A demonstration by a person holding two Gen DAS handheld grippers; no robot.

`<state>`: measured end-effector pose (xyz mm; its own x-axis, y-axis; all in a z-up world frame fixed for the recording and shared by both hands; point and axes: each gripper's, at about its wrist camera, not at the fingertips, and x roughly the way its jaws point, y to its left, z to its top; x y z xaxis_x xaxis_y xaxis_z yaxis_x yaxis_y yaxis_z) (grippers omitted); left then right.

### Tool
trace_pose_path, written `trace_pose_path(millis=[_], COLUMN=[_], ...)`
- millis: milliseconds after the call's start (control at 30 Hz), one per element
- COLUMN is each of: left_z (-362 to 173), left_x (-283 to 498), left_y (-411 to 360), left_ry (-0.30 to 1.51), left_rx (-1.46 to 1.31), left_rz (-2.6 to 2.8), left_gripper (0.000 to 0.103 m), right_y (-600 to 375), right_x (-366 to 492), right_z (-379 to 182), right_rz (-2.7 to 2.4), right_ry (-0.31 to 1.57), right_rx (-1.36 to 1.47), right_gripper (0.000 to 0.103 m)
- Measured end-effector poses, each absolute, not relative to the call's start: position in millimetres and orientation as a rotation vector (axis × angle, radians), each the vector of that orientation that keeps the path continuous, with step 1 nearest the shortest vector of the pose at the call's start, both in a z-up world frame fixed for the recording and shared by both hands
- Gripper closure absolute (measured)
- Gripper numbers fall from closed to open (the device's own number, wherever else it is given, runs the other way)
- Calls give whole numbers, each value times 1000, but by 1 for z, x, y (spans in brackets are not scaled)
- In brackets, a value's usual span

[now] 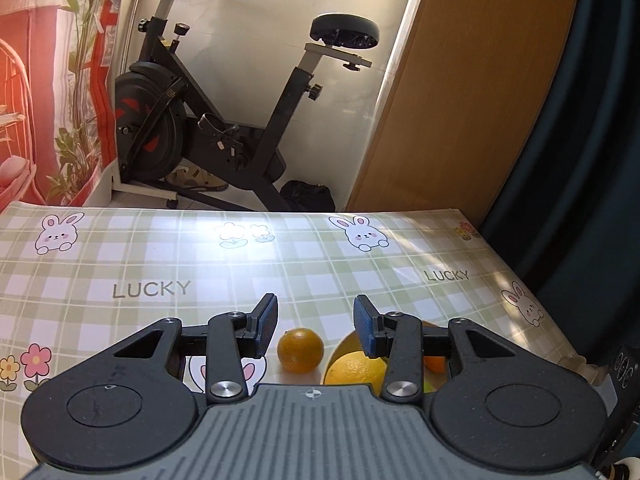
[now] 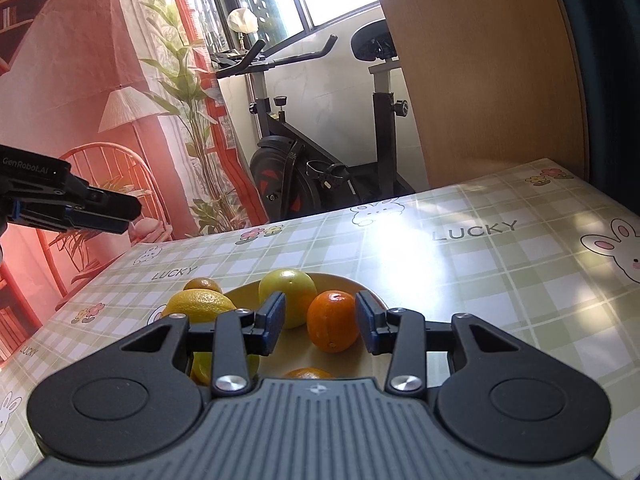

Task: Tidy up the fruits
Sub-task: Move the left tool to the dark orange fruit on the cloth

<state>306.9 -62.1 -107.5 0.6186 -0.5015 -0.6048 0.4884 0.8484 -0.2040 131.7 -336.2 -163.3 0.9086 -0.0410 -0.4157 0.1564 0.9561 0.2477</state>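
Yellow lemons point(image 2: 202, 306) and an orange point(image 2: 333, 320) sit in a pale bowl point(image 2: 376, 300) on the checked tablecloth point(image 2: 500, 280); a small orange point(image 1: 300, 350) lies just outside its rim. Both the right gripper point(image 2: 320, 326) and the left gripper point(image 1: 316, 326) hover with jaws apart, empty. An exercise bike point(image 1: 208, 112) stands behind.

The left tongs point(image 1: 315, 316) point forward and downward, jaws parted with nothing between the pads. The right tongs point(image 2: 320, 316) tilt down likewise, jaws apart and gripping nothing. In the right wrist view the left tongs point(image 2: 120, 212) hang raised above the tabletop's left edge.
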Motion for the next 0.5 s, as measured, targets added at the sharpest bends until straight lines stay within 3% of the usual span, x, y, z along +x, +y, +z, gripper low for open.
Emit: trace_pose_path(millis=[233, 333, 500], left_z=[-118, -128, -137], left_x=[323, 330, 338], left_y=[-40, -37, -34], left_ry=[720, 738, 739], left_rx=[-94, -124, -151], left_rz=[-542, -539, -535], left_gripper=[58, 49, 48], right_y=[-314, -296, -271], right_x=[142, 164, 207], right_z=[-134, -124, -122], right_rz=[-85, -27, 51], right_ry=[428, 460, 562], right_rx=[245, 168, 103], right_gripper=[60, 59, 56])
